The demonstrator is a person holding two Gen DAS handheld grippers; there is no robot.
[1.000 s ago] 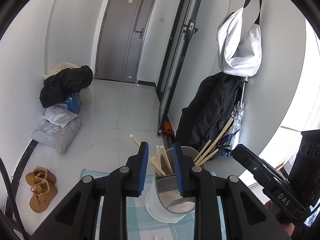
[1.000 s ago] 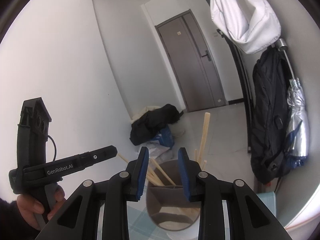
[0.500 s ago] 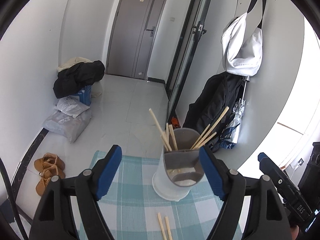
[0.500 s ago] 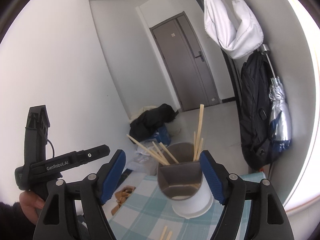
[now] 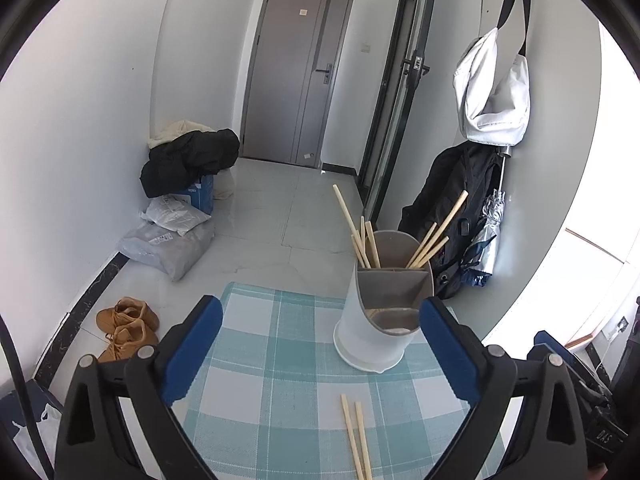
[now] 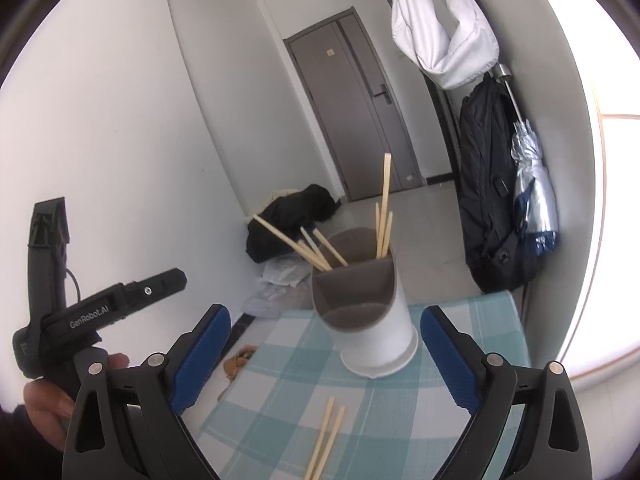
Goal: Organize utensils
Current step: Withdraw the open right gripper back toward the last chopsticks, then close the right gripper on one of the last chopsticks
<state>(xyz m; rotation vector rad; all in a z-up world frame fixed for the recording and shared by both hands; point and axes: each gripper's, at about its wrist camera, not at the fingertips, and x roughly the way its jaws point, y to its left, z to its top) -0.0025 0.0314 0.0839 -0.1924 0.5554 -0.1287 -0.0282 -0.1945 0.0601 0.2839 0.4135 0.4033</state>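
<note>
A white utensil holder with grey dividers stands on a teal checked tablecloth. Several wooden chopsticks lean out of its back compartments. Two loose chopsticks lie on the cloth in front of it. My left gripper hangs short of the holder, its jaws opening wide with nothing between them. My right gripper is likewise back from the holder, jaws opening, empty. The left gripper's body, held by a hand, shows at the left of the right wrist view.
The table stands by a curved white wall; a black backpack and folded umbrella hang right of it. On the floor lie brown shoes, plastic bags and dark clothes. A grey door is behind.
Both grippers have opened wide and let go of chopsticks, which now stand in the holder. Both have drawn back from the holder, so the tablecloth and two loose chopsticks came into view.
</note>
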